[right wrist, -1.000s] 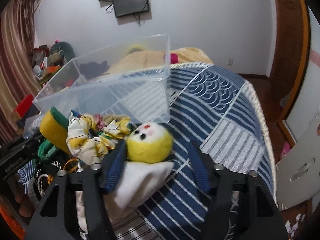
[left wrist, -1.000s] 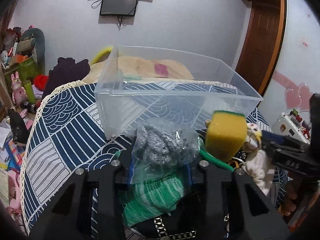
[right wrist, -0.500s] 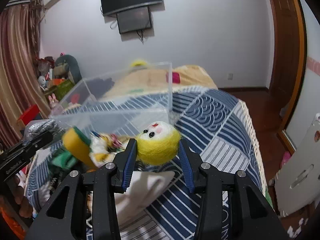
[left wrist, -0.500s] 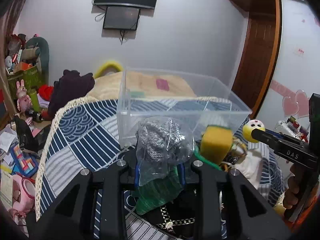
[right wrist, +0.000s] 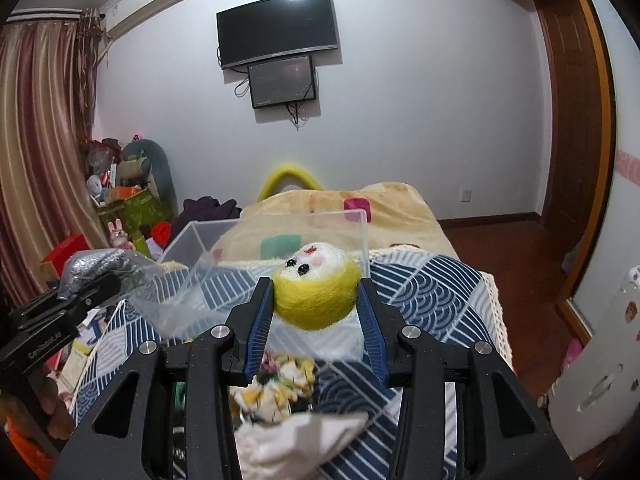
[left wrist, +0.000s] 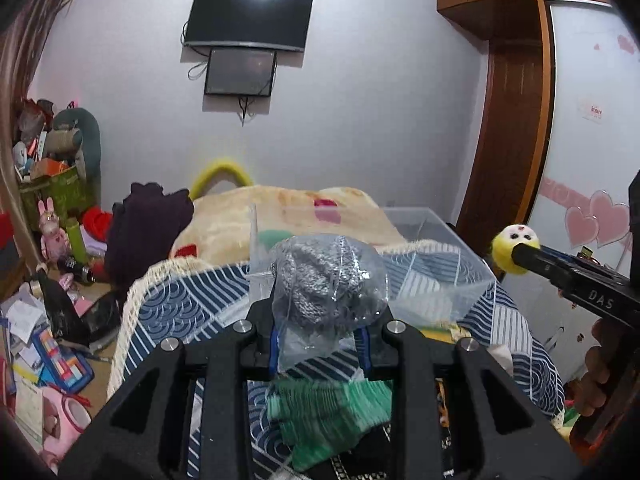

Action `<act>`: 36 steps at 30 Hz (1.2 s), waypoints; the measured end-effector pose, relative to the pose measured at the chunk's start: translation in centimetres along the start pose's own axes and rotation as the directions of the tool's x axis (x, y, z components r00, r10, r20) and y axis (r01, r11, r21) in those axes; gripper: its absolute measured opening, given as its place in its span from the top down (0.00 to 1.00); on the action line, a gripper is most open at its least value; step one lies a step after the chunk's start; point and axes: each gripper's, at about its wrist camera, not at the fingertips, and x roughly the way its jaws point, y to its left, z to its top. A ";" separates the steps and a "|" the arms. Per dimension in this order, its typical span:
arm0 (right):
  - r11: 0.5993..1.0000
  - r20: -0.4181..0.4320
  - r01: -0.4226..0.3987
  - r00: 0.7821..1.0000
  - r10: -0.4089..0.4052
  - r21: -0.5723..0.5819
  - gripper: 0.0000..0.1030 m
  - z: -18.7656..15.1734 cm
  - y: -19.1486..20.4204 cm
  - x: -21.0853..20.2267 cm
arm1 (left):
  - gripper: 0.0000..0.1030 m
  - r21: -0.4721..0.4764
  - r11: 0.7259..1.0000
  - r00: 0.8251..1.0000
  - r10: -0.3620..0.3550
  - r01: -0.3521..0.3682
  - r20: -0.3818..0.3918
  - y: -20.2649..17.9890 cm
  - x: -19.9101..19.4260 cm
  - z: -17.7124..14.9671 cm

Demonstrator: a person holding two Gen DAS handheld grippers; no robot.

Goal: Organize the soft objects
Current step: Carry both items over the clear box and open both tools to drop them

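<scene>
My left gripper [left wrist: 320,340] is shut on a clear plastic bag of grey knitted yarn [left wrist: 324,276] and holds it up in front of a clear plastic bin [left wrist: 440,248]. My right gripper [right wrist: 316,316] is shut on a yellow felt ball with a white face [right wrist: 316,288], also lifted before the bin [right wrist: 280,224]. The ball [left wrist: 514,246] and the bag [right wrist: 100,266] each show in the other view. A green knitted piece [left wrist: 328,412] and a white and yellow cloth [right wrist: 288,400] lie below on the blue patterned bedspread [right wrist: 424,292].
A beige blanket [left wrist: 288,208] covers the bed behind the bin. Dark clothing [left wrist: 148,224] and cluttered toys and boxes [left wrist: 52,184] lie at the left. A wooden door [left wrist: 508,140] stands at the right; screens hang on the wall [right wrist: 280,44].
Both grippers have risen with their loads. The bag and the felt ball now sit higher against the bin; the sponge and cloth pile have dropped low or out of view.
</scene>
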 end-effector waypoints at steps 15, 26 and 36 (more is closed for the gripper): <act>1.000 -0.123 0.002 0.992 0.002 0.027 0.62 0.4 0.3 6.9 | 0.72 0.023 0.999 0.993 -0.023 0.026 -0.113 -0.2 7.2 1.1; 1.000 -0.168 -0.002 0.986 -0.001 -0.020 0.44 -0.6 0.8 7.2 | 0.59 0.039 0.999 0.982 -0.024 0.032 -0.188 -0.9 9.4 0.4; 0.999 -0.092 0.028 0.995 -0.030 -0.028 0.29 0.5 0.4 3.9 | 0.03 0.056 0.998 0.995 0.014 -0.009 -0.098 -1.6 5.6 1.3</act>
